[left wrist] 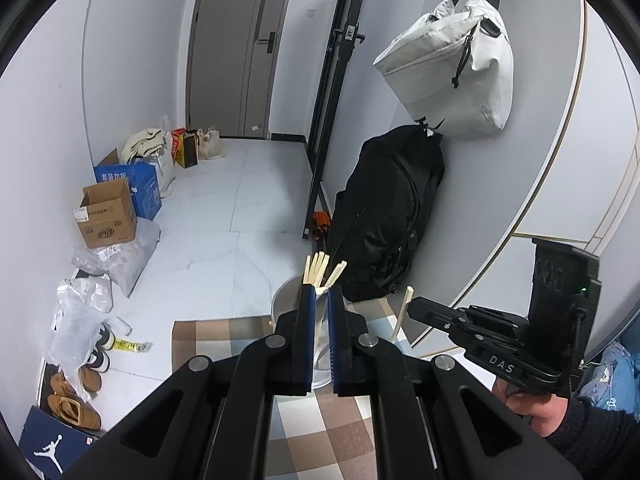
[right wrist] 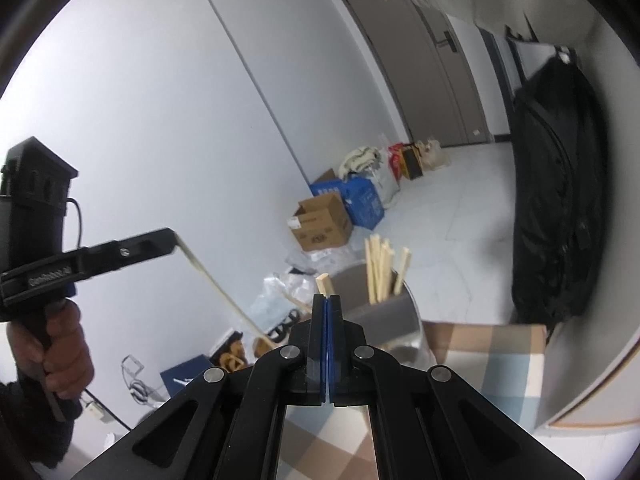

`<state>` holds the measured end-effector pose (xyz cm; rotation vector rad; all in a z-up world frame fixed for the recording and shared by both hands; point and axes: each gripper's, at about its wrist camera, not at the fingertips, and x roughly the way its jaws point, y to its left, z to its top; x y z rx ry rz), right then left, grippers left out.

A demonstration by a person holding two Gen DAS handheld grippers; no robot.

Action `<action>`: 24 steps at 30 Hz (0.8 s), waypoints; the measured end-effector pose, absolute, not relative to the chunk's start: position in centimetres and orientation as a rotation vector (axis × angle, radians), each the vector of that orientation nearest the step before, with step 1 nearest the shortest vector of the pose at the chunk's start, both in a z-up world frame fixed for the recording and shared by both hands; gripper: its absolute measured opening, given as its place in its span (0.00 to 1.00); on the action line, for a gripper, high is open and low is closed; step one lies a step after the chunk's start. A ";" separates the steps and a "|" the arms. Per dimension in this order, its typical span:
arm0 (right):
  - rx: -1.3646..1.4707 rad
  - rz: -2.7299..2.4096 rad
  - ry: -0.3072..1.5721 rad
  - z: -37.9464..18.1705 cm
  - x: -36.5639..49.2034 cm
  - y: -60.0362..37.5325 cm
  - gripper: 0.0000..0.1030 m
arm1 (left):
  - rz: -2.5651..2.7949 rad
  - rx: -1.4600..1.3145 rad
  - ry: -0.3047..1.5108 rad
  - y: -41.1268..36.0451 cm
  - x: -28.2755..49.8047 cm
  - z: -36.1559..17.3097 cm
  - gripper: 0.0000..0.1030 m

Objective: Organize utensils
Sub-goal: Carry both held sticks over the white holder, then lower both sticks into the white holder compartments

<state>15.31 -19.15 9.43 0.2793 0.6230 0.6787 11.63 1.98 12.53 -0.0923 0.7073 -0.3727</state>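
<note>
A metal holder (left wrist: 286, 300) stands on the checked cloth (left wrist: 344, 420) with several wooden chopsticks (left wrist: 316, 268) upright in it. My left gripper (left wrist: 321, 292) is narrowly shut on a pale chopstick; in the right wrist view that chopstick (right wrist: 216, 280) hangs slanting from its tip (right wrist: 174, 238). My right gripper (right wrist: 327, 300) is shut on a wooden chopstick (right wrist: 324, 283), just left of the holder (right wrist: 396, 316); it also shows in the left wrist view (left wrist: 416, 308) holding the chopstick (left wrist: 402, 316) to the right of the holder.
A black backpack (left wrist: 388, 216) leans on the wall behind the holder, with a white bag (left wrist: 452, 64) hung above it. Cardboard boxes (left wrist: 108, 212), plastic bags and shoes (left wrist: 72, 404) line the floor at left. A curved wall panel (left wrist: 560, 184) stands at right.
</note>
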 end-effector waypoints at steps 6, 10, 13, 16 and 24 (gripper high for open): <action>0.245 0.712 0.575 12.5 16.0 -17.7 0.00 | -0.381 -0.098 0.683 1.8 12.6 14.0 0.02; 0.223 0.730 0.532 14.8 16.8 -16.8 0.00 | -0.374 -0.089 0.669 1.8 13.6 14.8 0.02; 0.220 0.744 0.506 16.2 17.7 -16.1 0.00 | -0.365 -0.082 0.652 1.8 14.4 15.3 0.02; 0.216 0.755 0.482 17.1 18.9 -15.2 0.00 | -0.360 -0.086 0.645 2.0 15.4 15.5 0.02; 0.242 0.756 0.500 15.3 21.4 -14.2 0.00 | -0.346 -0.099 0.664 2.4 18.0 13.8 0.02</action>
